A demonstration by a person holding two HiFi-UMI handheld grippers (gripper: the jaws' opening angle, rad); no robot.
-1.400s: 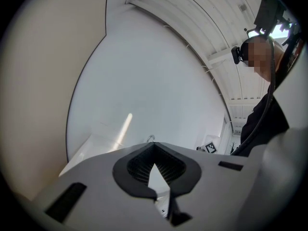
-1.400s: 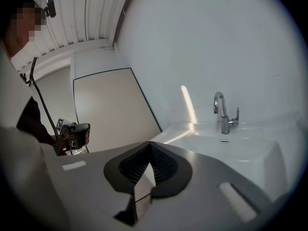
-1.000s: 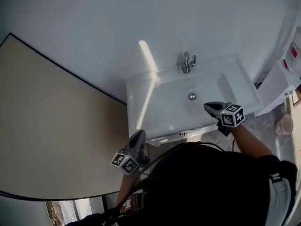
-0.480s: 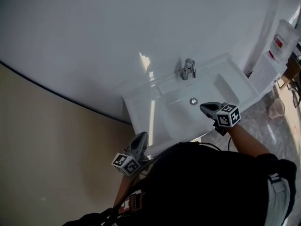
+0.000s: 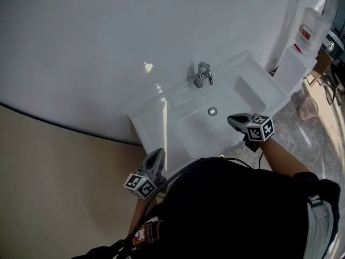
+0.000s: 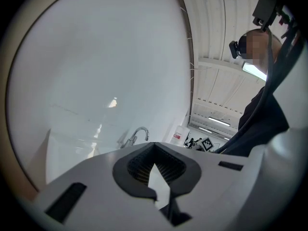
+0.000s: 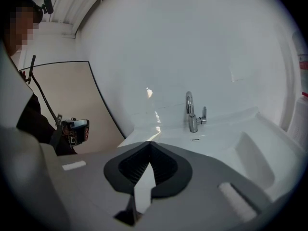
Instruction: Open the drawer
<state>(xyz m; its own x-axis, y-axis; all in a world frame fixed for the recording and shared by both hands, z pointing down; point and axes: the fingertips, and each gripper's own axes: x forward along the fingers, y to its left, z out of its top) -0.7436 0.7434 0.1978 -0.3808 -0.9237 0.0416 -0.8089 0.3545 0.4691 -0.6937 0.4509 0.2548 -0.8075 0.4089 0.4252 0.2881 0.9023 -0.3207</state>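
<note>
Progress: 0 steps done. No drawer shows near the sink (image 5: 190, 135). The left tool (image 5: 157, 154) and right tool (image 5: 232, 119) are clenched, empty.

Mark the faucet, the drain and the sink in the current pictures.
faucet (image 5: 202, 74): head view, on its chrome body.
drain (image 5: 212, 111): head view, on the middle of the metal fitting.
sink (image 5: 150, 127): head view, on the flat rim left of the basin.
</note>
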